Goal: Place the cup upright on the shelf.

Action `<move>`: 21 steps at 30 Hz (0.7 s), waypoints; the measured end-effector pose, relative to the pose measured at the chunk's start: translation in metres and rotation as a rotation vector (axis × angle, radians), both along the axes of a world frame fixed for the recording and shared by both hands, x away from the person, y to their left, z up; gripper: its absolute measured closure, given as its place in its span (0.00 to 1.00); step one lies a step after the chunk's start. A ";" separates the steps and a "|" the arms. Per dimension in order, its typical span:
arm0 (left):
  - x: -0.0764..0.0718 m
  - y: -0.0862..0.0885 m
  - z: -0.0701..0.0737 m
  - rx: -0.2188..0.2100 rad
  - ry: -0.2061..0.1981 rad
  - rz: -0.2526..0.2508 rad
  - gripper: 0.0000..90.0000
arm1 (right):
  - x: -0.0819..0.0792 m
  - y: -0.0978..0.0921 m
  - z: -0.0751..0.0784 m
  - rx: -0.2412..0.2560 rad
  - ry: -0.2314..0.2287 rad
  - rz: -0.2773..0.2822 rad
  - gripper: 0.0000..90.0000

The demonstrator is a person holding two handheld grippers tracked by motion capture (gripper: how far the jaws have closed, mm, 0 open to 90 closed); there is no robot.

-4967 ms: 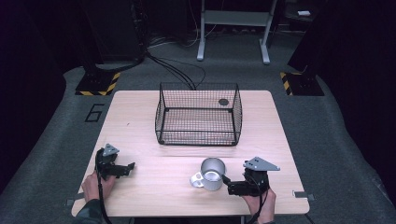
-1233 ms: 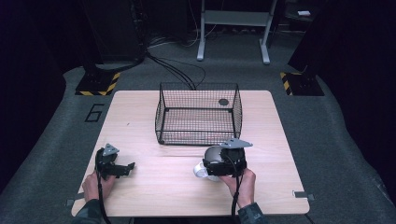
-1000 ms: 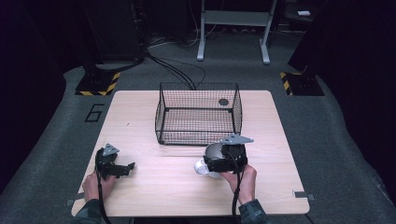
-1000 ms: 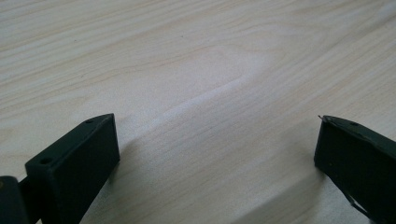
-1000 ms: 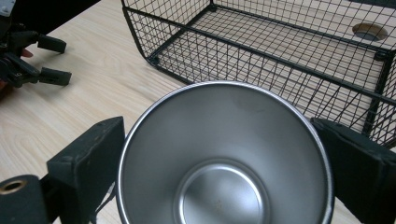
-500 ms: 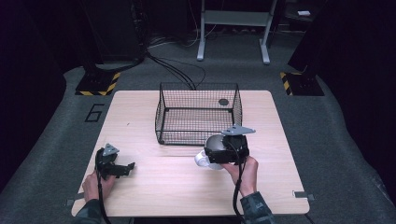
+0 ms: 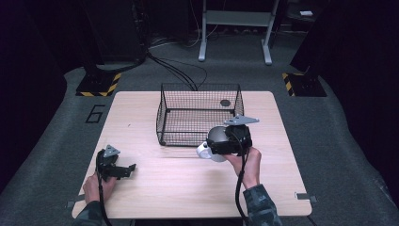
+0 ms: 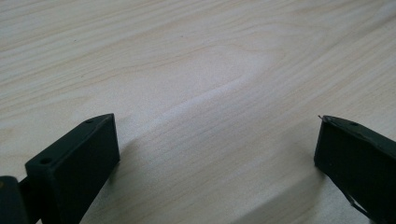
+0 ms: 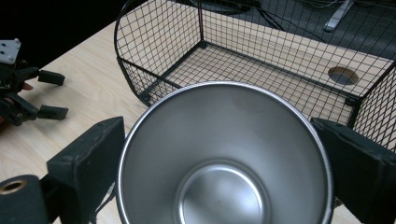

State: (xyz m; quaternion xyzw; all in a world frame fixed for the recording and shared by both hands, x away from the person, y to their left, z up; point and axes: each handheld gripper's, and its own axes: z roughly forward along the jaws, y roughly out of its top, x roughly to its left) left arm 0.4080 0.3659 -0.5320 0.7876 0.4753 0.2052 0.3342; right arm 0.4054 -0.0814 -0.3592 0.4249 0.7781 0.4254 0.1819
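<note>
Two grippers: one in each hand, at a wooden table [image 7: 155, 188].
Right gripper [image 7: 221, 141]: clamped on a steel cup [image 9: 224, 158], one jaw on each side of its rim.
Cup position: raised at the wire basket's [image 7: 197, 113] near right corner, mouth toward the camera.
Left gripper [image 7: 123, 169]: jaws wide apart, empty, low over bare wood near the left edge.

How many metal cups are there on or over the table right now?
1. The metal cup sits between the right gripper jaws, beside the wire basket. The basket holds none.
</note>
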 end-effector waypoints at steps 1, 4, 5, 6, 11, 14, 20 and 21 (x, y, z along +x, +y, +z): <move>0.000 0.000 0.000 -0.006 0.002 0.002 0.00 | 0.002 0.000 0.002 -0.003 -0.004 0.002 0.07; 0.000 -0.001 0.000 -0.010 0.000 0.005 0.00 | 0.005 0.000 0.006 -0.007 -0.006 0.004 0.07; 0.000 -0.001 0.000 -0.010 -0.001 0.005 0.00 | 0.006 0.000 0.007 -0.005 -0.005 -0.001 0.07; 0.000 -0.001 0.000 -0.010 -0.004 0.007 0.00 | 0.008 0.001 0.009 -0.011 -0.007 0.000 0.07; 0.000 -0.001 0.000 -0.010 -0.004 0.007 0.00 | 0.014 0.003 0.014 -0.011 -0.007 0.004 0.07; 0.000 -0.001 -0.001 -0.010 -0.004 0.007 0.00 | 0.019 0.005 0.017 -0.022 -0.012 0.011 0.07; 0.000 -0.001 -0.001 -0.010 -0.004 0.007 0.00 | 0.027 0.009 0.027 -0.036 -0.025 0.014 0.07; 0.000 -0.001 -0.001 -0.011 -0.004 0.007 0.00 | 0.028 0.009 0.028 -0.040 -0.031 0.019 0.07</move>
